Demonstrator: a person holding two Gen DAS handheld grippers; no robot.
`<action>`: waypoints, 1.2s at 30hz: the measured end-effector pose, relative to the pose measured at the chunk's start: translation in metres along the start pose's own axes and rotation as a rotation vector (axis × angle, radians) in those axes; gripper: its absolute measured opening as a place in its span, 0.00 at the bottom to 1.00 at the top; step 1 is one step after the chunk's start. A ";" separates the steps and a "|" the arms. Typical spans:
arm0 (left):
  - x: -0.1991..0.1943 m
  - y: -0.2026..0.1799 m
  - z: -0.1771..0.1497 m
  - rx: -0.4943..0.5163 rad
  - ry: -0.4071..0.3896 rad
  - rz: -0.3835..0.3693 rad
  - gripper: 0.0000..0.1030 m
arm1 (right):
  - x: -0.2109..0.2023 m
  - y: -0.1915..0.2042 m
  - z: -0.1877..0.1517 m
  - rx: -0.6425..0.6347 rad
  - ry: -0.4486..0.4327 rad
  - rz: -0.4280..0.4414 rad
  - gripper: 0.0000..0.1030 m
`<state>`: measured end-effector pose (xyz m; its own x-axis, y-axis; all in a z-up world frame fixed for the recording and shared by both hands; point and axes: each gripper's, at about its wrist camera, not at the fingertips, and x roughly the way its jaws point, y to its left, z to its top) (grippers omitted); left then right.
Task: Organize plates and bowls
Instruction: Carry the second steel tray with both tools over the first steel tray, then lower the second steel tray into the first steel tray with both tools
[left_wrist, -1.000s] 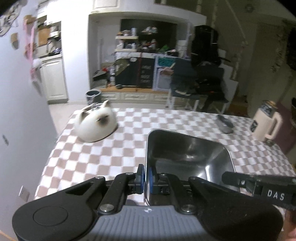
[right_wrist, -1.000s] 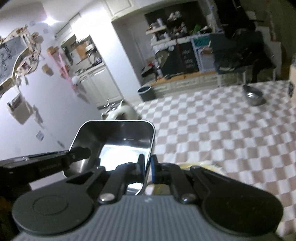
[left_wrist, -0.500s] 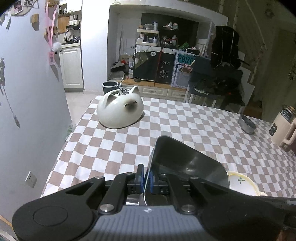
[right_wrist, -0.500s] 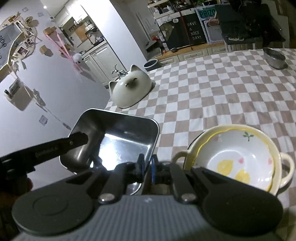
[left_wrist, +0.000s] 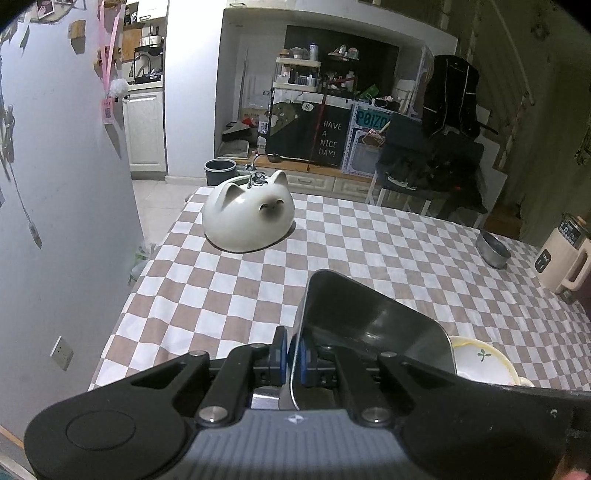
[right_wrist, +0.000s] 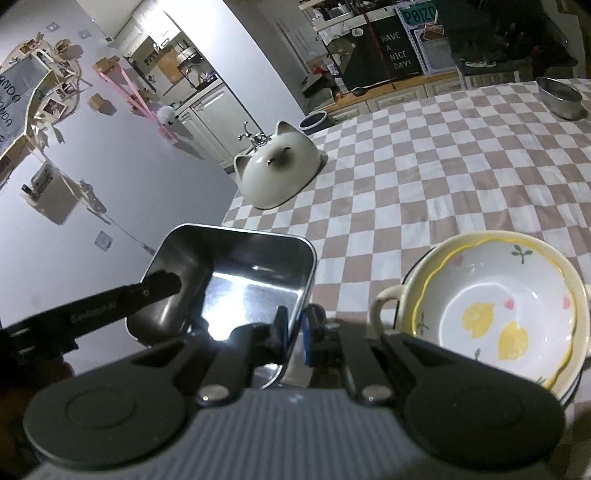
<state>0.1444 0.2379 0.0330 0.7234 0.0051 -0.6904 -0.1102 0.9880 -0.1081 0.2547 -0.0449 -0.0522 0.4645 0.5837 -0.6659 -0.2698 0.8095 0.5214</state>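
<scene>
We grip the square stainless-steel tray (right_wrist: 236, 280) by opposite rims: our left gripper (left_wrist: 291, 356) and right gripper (right_wrist: 293, 334) each have fingers closed on its wall. Over the last second it has swung from facing the room to hanging above the checked worktop (right_wrist: 424, 177), just left of the stacked yellow lemon-print bowls (right_wrist: 495, 314), probably ready to set down.

Left tool (left_wrist: 291, 354) – pads clamped tight, right tool (right_wrist: 294, 334) – likewise pinched closed
</scene>
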 end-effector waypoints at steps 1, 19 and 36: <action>0.000 0.000 0.000 0.000 -0.002 0.001 0.06 | 0.000 0.000 0.000 0.003 0.004 0.002 0.09; 0.036 0.016 -0.016 0.033 0.123 0.046 0.08 | 0.020 0.012 -0.008 -0.005 0.045 -0.023 0.10; 0.081 0.013 -0.022 0.107 0.248 0.113 0.14 | 0.042 0.009 -0.011 0.031 0.063 -0.067 0.09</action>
<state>0.1863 0.2477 -0.0400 0.5205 0.0914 -0.8490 -0.0983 0.9941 0.0468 0.2623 -0.0122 -0.0814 0.4267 0.5317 -0.7316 -0.2129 0.8453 0.4901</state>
